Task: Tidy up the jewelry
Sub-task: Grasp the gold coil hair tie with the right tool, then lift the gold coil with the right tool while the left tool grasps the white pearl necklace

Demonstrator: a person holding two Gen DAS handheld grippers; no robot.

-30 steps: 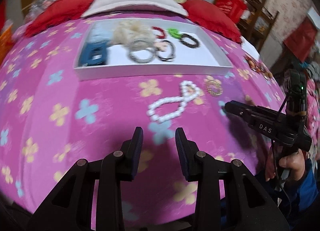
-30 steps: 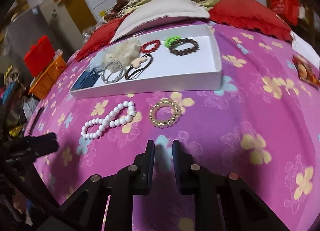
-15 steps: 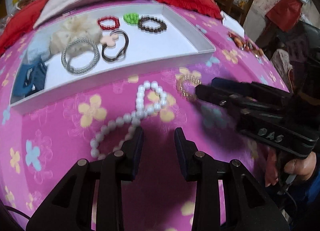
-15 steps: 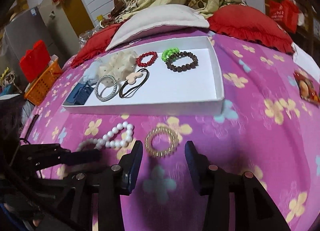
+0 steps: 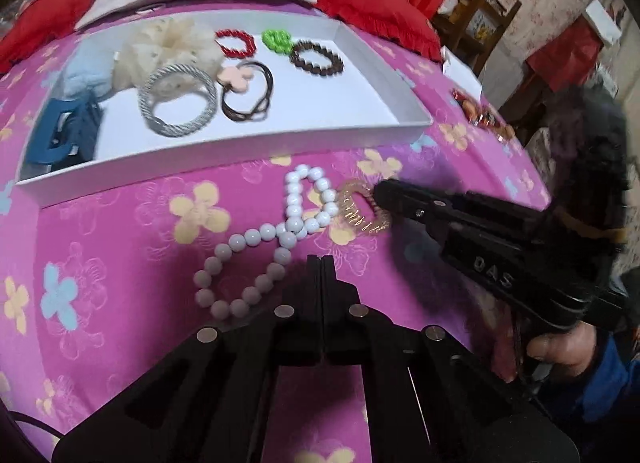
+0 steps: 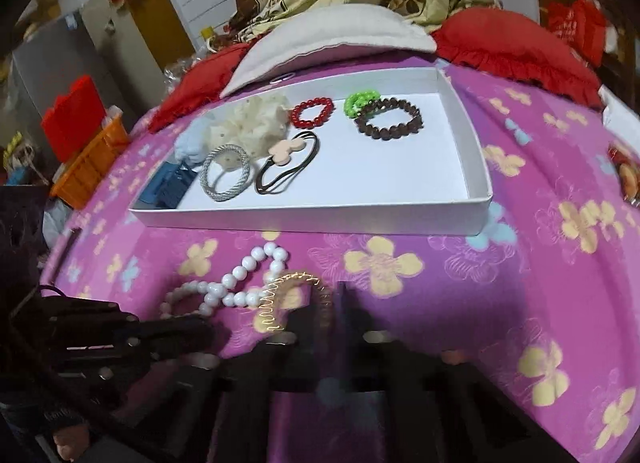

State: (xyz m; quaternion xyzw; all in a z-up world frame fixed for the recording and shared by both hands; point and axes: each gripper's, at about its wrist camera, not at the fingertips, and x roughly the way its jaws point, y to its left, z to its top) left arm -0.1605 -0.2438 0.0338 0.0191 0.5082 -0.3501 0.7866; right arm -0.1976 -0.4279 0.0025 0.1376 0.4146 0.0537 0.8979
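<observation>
A white bead bracelet [image 5: 280, 231] [image 6: 236, 283] lies in a figure-eight on the pink flowered bedspread. Just right of its near loop my left gripper [image 5: 320, 261] [image 6: 204, 329] is shut, with no bead between the pads. The gold spiral ring [image 5: 360, 211] [image 6: 296, 295] lies against the beads' right side, and my right gripper [image 5: 378, 191] [image 6: 338, 299] is shut on its right edge, tilting it up. Behind both stands the white tray [image 5: 240, 151] [image 6: 320, 219].
The tray holds a blue claw clip [image 5: 60, 135], a silver cord ring [image 5: 176, 103], a cream scrunchie [image 6: 256, 123], a black hair tie, and red, green and brown bracelets. Red and white pillows lie behind. An orange basket [image 6: 92, 163] stands left. Small trinkets [image 5: 480, 115] lie right.
Both grippers' jaws have closed. The right one came forward and closed on the gold ring. My left gripper moved in and down beside the white beads.
</observation>
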